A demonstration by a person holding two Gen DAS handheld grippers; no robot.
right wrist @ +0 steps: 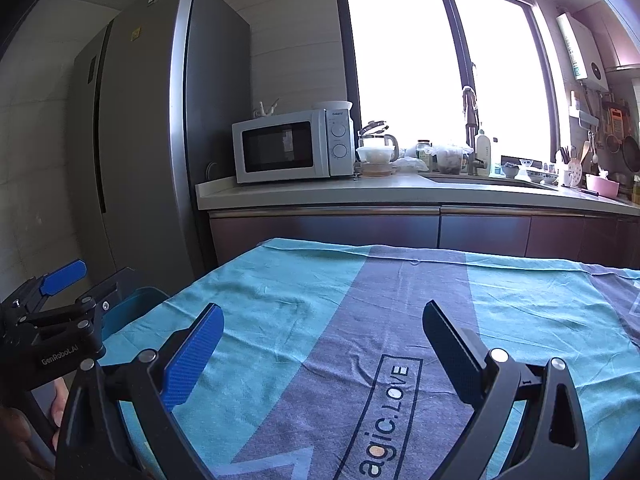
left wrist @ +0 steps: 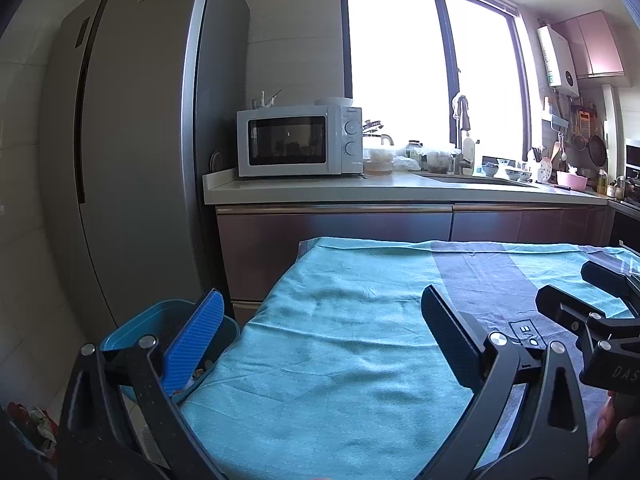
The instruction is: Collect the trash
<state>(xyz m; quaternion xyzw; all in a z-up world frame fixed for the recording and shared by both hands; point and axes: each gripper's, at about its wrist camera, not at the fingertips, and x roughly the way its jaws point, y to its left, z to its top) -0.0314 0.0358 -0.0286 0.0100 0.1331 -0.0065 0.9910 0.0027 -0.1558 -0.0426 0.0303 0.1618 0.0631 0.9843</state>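
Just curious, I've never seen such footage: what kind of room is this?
A home kitchen, most likely: a tall fridge, a white microwave on the counter, and a sink faucet by the window.

Desk is covered by a wrinkled teal-and-grey cloth printed "agic.LOVE"; nothing else is seen lying on it.

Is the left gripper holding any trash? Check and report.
No. The left gripper is open with nothing between its fingers, only the cloth beneath.
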